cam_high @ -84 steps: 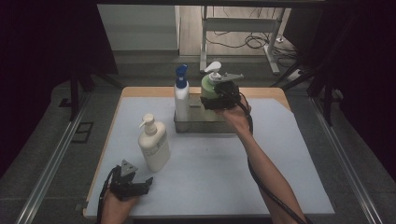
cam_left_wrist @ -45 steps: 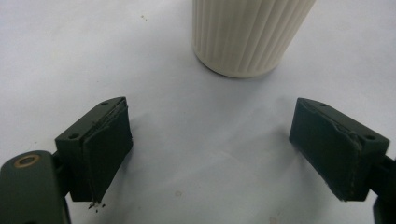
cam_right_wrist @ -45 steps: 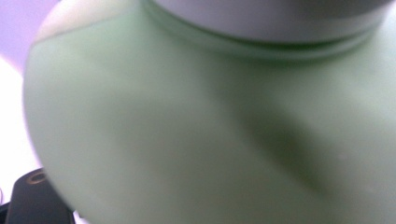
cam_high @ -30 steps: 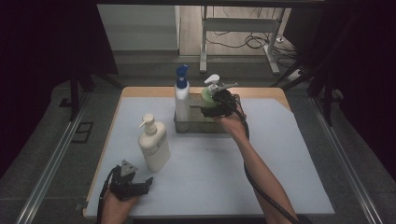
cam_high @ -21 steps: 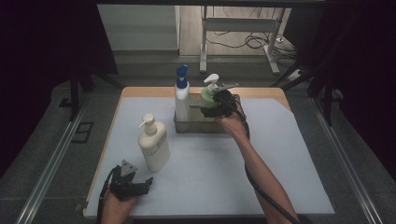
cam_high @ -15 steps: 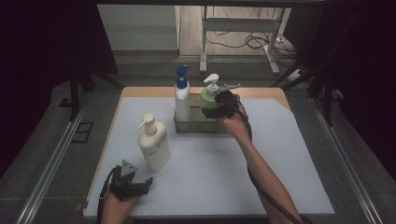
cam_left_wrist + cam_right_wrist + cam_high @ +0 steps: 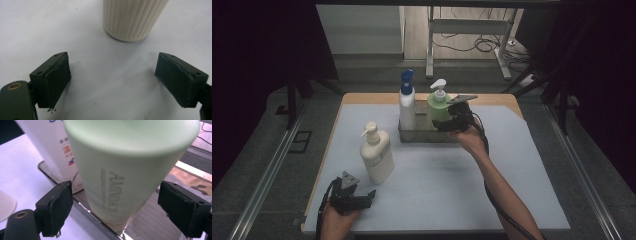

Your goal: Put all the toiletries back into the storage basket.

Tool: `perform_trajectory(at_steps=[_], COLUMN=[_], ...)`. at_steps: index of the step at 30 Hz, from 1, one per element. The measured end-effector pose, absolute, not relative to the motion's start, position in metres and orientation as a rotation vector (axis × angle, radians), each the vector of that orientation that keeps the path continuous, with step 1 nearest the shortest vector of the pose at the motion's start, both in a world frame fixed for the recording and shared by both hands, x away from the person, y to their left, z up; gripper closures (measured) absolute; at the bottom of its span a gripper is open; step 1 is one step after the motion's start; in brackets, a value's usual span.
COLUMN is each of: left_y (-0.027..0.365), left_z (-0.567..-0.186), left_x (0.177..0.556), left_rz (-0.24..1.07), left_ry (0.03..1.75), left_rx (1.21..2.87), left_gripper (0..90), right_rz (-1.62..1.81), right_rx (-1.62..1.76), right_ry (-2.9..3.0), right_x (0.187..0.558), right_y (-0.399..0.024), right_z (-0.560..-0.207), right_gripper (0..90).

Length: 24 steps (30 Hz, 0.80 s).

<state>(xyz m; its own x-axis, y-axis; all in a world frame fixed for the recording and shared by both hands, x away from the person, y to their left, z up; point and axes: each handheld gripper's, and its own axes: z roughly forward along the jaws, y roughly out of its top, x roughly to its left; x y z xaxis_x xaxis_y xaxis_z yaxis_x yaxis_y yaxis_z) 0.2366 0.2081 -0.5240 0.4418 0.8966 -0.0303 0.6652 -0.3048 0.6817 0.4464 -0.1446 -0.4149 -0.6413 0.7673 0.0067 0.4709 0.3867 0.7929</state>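
The green pump bottle (image 7: 130,170) now stands in the metal tray (image 7: 432,136), right of the white bottle (image 7: 406,107); the right hand-held gripper (image 7: 447,123) has drawn slightly back, jaws wide and clear of it: placement looks finished

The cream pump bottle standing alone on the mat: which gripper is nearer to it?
Left. The left gripper sits just in front of the cream pump bottle; the right gripper is far off, at the green bottle in the tray.

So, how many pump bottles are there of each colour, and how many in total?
White bottle with blue pump: 1
Green bottle with white pump: 1
Cream bottle: 1
Total: 3 bottles
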Motion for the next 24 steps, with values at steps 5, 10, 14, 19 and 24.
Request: perform_trajectory(at_steps=[5, 10, 14, 19, 24], left_y=[0.208, 0.208, 0.208, 0.208, 0.208], left_z=[-0.524, -0.524, -0.524, -0.524, -0.524], left_x=[0.237, 0.237, 0.237, 0.237, 0.237], left_rz=[0.478, 0.478, 0.478, 0.479, 0.478], left_ry=[1.305, 1.305, 1.305, 1.306, 1.306], left_rx=[2.070, 2.070, 2.070, 2.070, 2.070], left_gripper=[12.6, 12.6, 12.6, 12.6, 12.6], right_rz=[1.136, 1.121, 1.134, 1.127, 1.137], right_rx=[1.069, 1.051, 1.066, 1.101, 1.119], right_ry=[2.308, 2.336, 2.336, 2.334, 2.320], right_x=[0.441, 0.436, 0.432, 0.428, 0.428], right_y=[-0.149, -0.155, -0.161, -0.167, -0.175], right_z=[-0.416, -0.417, -0.418, -0.420, -0.422], right_gripper=[15.1, 22.2, 27.2, 36.6, 50.3])
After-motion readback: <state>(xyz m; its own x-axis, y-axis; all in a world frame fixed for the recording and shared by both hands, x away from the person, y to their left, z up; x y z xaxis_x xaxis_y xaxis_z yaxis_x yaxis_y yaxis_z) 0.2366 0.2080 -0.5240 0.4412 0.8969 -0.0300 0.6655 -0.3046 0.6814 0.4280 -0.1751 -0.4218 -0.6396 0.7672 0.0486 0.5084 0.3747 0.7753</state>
